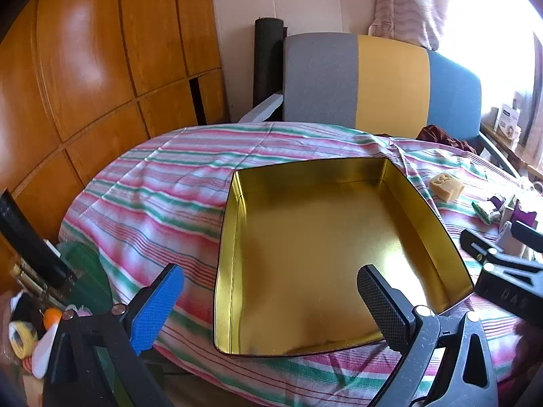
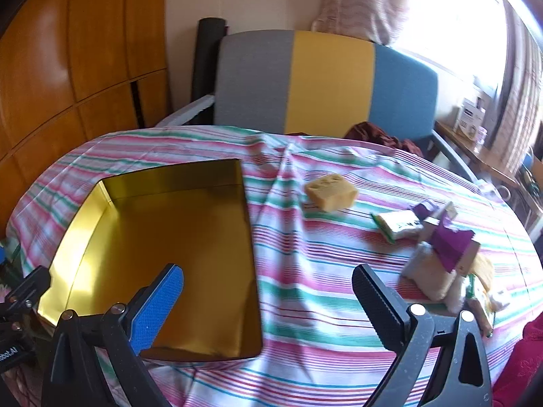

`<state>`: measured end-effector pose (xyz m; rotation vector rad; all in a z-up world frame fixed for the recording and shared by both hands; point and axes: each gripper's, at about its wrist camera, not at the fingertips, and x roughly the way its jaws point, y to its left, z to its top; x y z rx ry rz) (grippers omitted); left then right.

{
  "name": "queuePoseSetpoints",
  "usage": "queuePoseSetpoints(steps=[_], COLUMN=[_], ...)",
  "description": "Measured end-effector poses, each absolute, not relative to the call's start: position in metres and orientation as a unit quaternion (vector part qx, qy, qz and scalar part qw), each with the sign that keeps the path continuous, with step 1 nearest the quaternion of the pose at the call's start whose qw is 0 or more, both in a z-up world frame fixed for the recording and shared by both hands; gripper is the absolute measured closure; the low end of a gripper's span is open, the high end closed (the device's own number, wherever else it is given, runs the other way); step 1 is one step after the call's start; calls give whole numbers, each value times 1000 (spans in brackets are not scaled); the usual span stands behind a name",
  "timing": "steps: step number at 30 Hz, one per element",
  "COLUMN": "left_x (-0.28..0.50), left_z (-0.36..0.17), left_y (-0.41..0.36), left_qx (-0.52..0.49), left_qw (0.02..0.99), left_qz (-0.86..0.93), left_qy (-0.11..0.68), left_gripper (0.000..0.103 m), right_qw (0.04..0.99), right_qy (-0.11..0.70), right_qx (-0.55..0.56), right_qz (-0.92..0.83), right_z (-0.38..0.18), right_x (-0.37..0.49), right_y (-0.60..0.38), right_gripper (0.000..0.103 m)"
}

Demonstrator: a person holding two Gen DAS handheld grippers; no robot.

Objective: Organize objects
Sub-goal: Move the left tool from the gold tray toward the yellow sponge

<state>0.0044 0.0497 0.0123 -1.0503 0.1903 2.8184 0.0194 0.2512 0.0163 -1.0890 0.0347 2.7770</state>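
An empty gold tin tray (image 1: 424,210) lies on a striped cloth; it also shows in the right wrist view (image 2: 247,224). My left gripper (image 1: 271,305) is open and empty over the tray's near edge. My right gripper (image 2: 268,305) is open and empty, above the cloth just right of the tray. A yellow sponge block (image 2: 331,191) lies right of the tray, also in the left wrist view (image 1: 446,185). A green-and-white packet (image 2: 397,225), a purple-and-white box (image 2: 448,247) and a fluffy cream item (image 2: 434,278) lie further right.
The striped cloth (image 2: 305,271) covers a round table. A grey, yellow and blue chair (image 2: 322,81) stands behind it. Wooden cabinets (image 1: 85,84) fill the left. Clutter (image 1: 30,322) sits off the table's left edge. A side shelf with boxes (image 2: 470,118) is at the right.
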Motion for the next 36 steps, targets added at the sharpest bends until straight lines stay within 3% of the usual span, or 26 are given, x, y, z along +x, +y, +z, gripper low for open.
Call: queuePoseSetpoints(steps=[29, 36], left_x=[-3, -8], left_z=[15, 14], left_y=[98, 116], left_qx=[-338, -360], left_qw=[109, 158], left_qz=[928, 914], left_qy=[117, 100], left_gripper=[0, 0], right_qw=[220, 252], right_qy=[53, 92], right_qx=[-334, -325], right_qz=[915, 907], right_z=[50, 52], right_x=[39, 48], right_y=[410, 464], right_gripper=[1, 1])
